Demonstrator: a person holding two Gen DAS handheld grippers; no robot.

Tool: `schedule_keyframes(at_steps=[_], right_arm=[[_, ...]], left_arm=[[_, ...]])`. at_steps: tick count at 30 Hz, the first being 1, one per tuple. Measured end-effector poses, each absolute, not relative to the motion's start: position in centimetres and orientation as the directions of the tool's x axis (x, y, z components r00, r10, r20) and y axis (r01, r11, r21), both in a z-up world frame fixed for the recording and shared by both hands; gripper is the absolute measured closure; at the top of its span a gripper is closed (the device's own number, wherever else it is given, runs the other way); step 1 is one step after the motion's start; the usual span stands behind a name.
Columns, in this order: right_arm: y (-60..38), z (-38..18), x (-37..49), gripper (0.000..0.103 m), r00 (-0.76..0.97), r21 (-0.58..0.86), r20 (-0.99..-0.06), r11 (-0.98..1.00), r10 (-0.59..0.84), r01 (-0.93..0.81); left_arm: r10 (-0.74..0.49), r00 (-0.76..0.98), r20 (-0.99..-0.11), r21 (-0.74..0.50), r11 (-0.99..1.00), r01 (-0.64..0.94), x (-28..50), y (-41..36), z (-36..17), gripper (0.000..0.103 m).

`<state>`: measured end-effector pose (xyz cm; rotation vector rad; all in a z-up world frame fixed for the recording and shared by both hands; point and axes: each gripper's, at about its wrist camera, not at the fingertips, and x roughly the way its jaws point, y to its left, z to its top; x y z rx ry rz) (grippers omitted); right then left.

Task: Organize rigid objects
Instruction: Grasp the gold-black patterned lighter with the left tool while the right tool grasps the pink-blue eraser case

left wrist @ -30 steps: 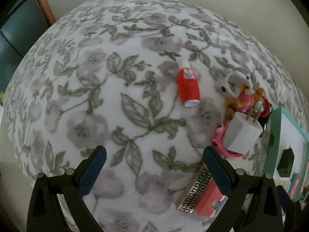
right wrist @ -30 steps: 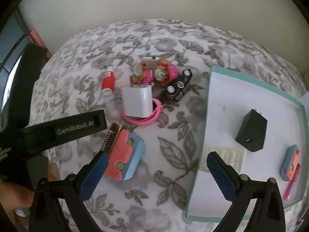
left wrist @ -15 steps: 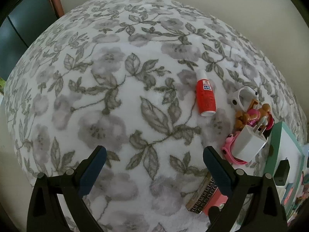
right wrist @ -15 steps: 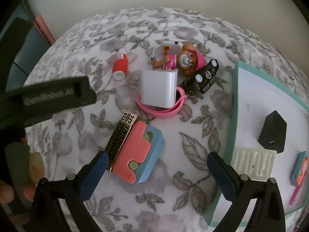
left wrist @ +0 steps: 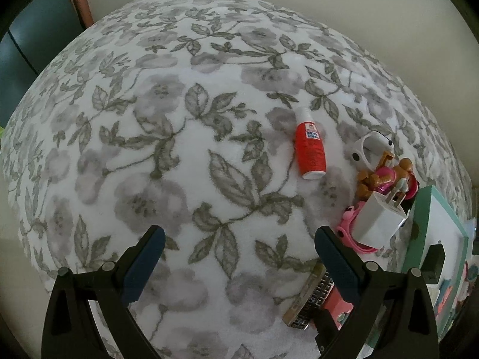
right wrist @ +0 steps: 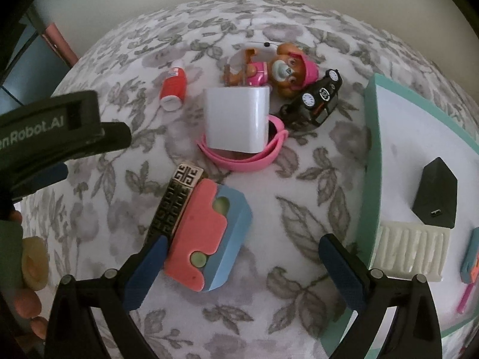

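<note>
Loose objects lie on a floral cloth: a red bottle (right wrist: 173,91) (left wrist: 310,149), a white charger cube (right wrist: 238,119) (left wrist: 378,223) on a pink band (right wrist: 248,157), a pup figure (right wrist: 281,70), a black toy car (right wrist: 314,101), a patterned metal bar (right wrist: 175,200) and a pink-and-blue block (right wrist: 209,236). My right gripper (right wrist: 242,261) is open, just above the block, its left finger beside the block and bar. My left gripper (left wrist: 239,254) is open and empty over bare cloth, left of the pile.
A teal-rimmed white tray (right wrist: 369,155) on the right holds a black charger (right wrist: 435,199), a white ribbed piece (right wrist: 411,254) and a small pink-and-blue item (right wrist: 471,257). The left gripper's body (right wrist: 51,137) and the hand are at the right view's left edge. A wall stands behind.
My right gripper has moved forward and down toward the pink-and-blue block, which now lies between its fingers. My left gripper has drawn back and left from the pile.
</note>
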<state>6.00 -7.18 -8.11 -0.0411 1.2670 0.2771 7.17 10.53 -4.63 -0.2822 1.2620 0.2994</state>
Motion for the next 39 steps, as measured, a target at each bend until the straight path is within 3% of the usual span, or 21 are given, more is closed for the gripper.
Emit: schedule_keyframes(at_steps=[6,20,24,28,39], right_arm=[[-7.0,-7.7,5.8,0.01,0.297,0.03,-0.948,0.964,0.111,-0.262],[-6.5,-7.8,6.2,0.036,0.317,0.064,-0.938,0.969,0.141,-0.24],[-6.9,-7.5,6.1,0.05,0.317,0.074,-0.937,0.971,0.146,-0.227],[-7.7,-7.3,6.1,0.057,0.312,0.112,-0.934,0.972,0.174,-0.204],[-9.4,-7.3,5.2,0.058,0.284,0.125,-0.943,0.975,0.174,-0.181]], left_arm=[[0.022,0.266,-0.964,-0.071,0.939,-0.335,7.4,10.0,-4.9,0.003],[-0.027,0.232,-0.972,-0.096,0.951,-0.293,7.8,9.1,-5.7,0.003],[-0.037,0.226,-0.973,-0.101,0.956,-0.277,7.8,8.6,-5.8,0.003],[-0.051,0.215,-0.975,-0.107,0.96,-0.258,7.7,8.0,-6.0,0.003],[-0.072,0.176,-0.982,-0.11,0.97,-0.217,7.1,5.3,-7.8,0.003]])
